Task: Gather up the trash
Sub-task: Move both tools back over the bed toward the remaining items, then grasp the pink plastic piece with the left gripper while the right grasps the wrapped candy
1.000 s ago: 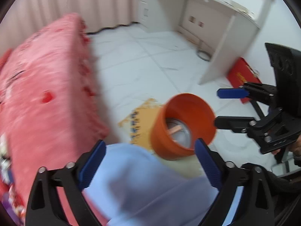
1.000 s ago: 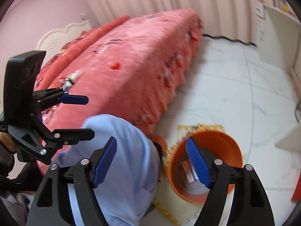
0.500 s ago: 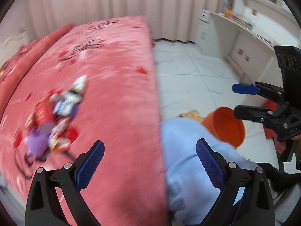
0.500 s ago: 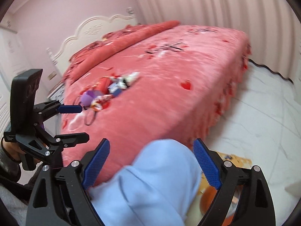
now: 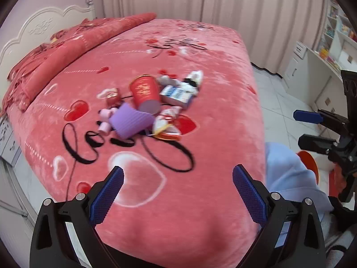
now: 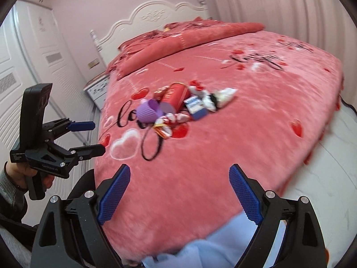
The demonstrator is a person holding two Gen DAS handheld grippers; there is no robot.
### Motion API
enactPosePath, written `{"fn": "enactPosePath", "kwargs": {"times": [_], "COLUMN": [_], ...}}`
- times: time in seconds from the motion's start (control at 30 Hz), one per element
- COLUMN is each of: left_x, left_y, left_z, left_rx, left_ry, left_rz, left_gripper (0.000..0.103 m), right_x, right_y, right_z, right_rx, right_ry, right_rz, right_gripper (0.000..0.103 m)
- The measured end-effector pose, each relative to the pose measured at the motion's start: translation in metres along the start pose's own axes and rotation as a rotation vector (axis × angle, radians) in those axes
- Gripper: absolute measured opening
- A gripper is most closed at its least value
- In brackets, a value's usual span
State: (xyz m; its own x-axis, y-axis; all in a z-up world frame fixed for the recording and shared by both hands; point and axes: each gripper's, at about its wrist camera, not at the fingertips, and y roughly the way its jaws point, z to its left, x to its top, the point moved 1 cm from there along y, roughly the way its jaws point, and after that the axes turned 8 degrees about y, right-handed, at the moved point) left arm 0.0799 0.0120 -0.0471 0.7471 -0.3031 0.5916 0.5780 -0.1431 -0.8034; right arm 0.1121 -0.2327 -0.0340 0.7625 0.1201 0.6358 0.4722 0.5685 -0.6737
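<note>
Both views are being lit softly and evenly; the far trash pile [image 5: 154,105] is being smeared by blur, edges bowed and vignetted.

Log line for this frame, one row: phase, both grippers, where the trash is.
phase: approach | left gripper: open, empty | right gripper: open, empty | trash pile: on bed, untouched | orange bin: on floor

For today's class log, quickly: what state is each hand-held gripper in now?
Left hand-held gripper: open, holding nothing.
Right hand-held gripper: open, holding nothing.
</note>
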Motion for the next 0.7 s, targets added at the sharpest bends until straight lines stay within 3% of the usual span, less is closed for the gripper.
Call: {"fn": "enactPosePath", "kwargs": {"times": [0.37, 0.7], "left_x": [0.009, 0.015], "left_y": [0.03, 0.08], "left_z": [0.069, 0.125], "left_rx": [0.025, -0.047], "left_ry": [0.01, 0.112], "left_rz": [0.004, 0.034], "left_gripper": [0.096, 0.096], "right_x": [0.036, 0.049], "right_y": [0.078, 0.14], "right_z": [0.031, 0.04], "right_rx": [0.063, 0.074], "right_ry": [-0.054, -0.117], "right_rz": [0.075, 0.116], "right_gripper": [0.089, 0.089]}}
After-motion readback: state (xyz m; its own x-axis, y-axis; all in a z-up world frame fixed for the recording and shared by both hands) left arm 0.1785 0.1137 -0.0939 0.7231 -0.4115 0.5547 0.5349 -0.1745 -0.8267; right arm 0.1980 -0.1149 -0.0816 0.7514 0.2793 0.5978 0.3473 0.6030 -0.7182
